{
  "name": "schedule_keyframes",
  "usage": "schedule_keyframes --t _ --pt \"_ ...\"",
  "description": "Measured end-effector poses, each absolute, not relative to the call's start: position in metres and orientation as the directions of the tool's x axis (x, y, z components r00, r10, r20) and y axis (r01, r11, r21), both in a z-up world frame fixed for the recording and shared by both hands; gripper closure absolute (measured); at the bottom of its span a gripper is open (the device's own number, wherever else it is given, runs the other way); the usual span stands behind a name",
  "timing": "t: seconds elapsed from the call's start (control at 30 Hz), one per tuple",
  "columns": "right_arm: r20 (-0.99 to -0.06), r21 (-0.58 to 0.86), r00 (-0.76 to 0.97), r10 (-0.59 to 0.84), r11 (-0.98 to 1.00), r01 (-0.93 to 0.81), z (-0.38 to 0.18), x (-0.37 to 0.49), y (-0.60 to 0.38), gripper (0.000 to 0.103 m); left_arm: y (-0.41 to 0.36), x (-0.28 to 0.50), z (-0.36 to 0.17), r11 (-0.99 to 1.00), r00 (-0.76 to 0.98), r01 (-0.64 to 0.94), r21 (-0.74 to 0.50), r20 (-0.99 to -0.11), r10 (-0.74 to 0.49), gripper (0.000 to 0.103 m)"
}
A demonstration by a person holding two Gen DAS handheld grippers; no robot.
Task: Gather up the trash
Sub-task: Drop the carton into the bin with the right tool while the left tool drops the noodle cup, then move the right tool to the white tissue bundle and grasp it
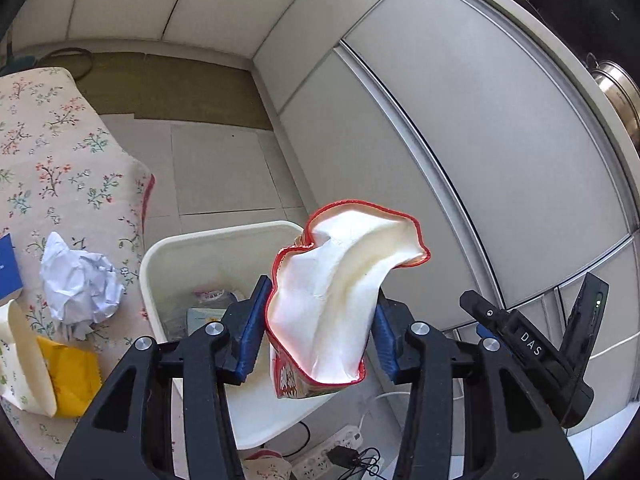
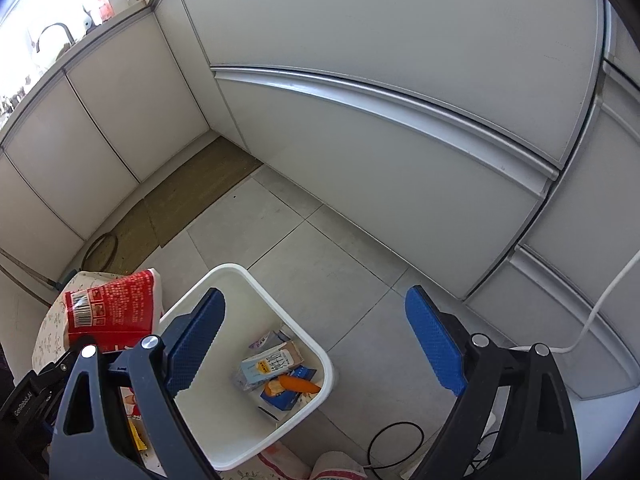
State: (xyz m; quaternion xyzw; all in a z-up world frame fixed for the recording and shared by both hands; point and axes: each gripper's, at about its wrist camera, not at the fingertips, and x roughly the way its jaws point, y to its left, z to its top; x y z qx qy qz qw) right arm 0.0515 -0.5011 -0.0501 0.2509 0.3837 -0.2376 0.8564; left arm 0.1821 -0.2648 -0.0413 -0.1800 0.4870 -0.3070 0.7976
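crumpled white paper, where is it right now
In the left wrist view the crumpled white paper lies on the floral tablecloth at the left, beside the white bin and just above a yellow wrapper.

Left gripper point(image 1: 320, 316) clamped on a red-edged snack bag point(image 1: 336, 296), held above a white bin point(image 1: 172, 248); crumpled paper point(image 1: 80, 280) lying on flowered cloth point(image 1: 60, 160).
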Motion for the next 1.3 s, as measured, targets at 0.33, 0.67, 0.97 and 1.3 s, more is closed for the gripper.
schedule_keyframes --t 0.33,0.67,0.97,1.3 --pt "-0.768 0.238 0.600 -0.226 0.769 0.594 -0.049 0.052 -0.494 0.014 -0.271 0.176 -0.042 0.808 0.390 0.335 -0.484 -0.710 -0.587 0.028" --pt "-0.737 0.160 0.624 -0.260 0.829 0.535 -0.042 0.065 -0.435 0.012 -0.225 0.163 -0.022 0.932 0.581 0.235 -0.277 -0.728 -0.363 0.014" --pt "-0.688 0.067 0.672 -0.273 0.899 0.433 -0.034 0.086 -0.367 0.011 -0.164 0.157 -0.016 0.972 0.638 0.128 -0.199 -0.733 -0.234 0.011" --pt "-0.665 -0.019 0.714 -0.220 0.960 0.278 -0.034 0.119 -0.277 0.011 -0.075 0.159 -0.022 0.985 0.640 -0.020 -0.173 -0.759 -0.120 0.010"
